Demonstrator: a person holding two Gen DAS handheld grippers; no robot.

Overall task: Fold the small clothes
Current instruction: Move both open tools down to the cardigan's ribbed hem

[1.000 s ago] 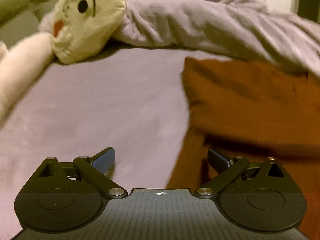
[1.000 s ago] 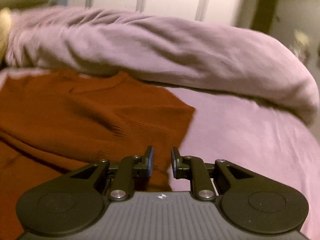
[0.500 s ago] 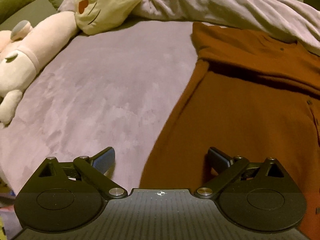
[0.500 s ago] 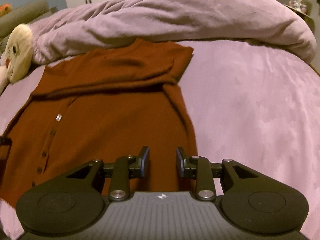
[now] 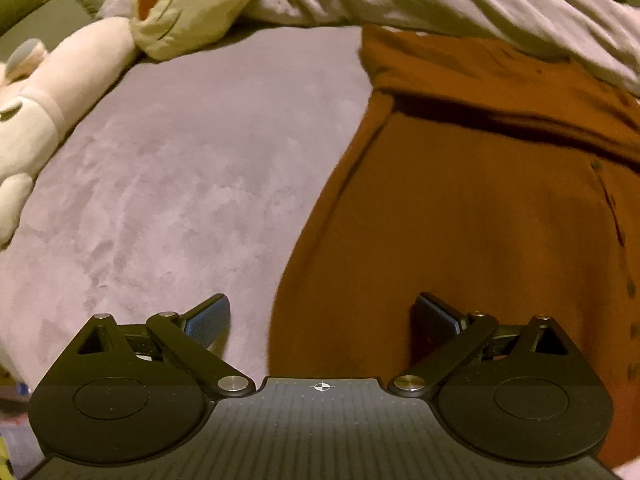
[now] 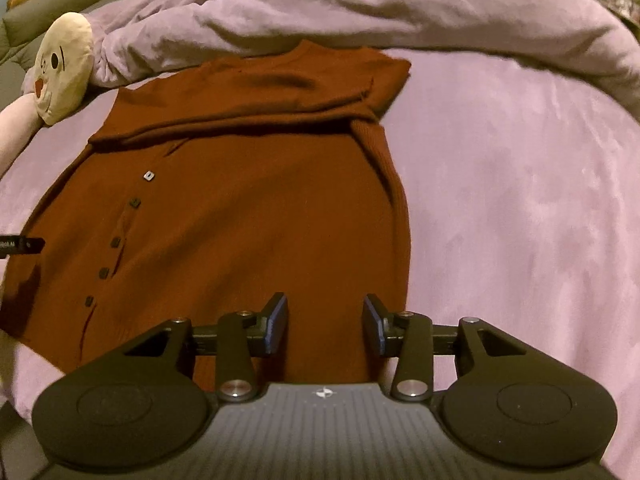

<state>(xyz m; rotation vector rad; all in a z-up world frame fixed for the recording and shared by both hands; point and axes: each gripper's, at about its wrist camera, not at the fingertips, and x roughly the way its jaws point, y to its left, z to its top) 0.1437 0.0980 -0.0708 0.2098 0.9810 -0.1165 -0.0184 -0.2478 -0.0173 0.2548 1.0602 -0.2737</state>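
A: So, what covers the bed?
B: A rust-brown cardigan, flat at frame centre, sleeves folded across its top, dark buttons lower left.
A: Anything cut off?
B: Its hem, behind the right gripper.
A: Jaws?
B: Both spread; the left gripper straddles the cardigan's edge.

A lilac bed sheet covers the bed ahead of and beside each tool. A rumpled lilac duvet lies bunched across the far side, well ahead of both tools. A plush toy with a cream face and pale pink body lies far ahead-left of the left tool, its head touching the duvet. An olive cushion sits beyond the toy.
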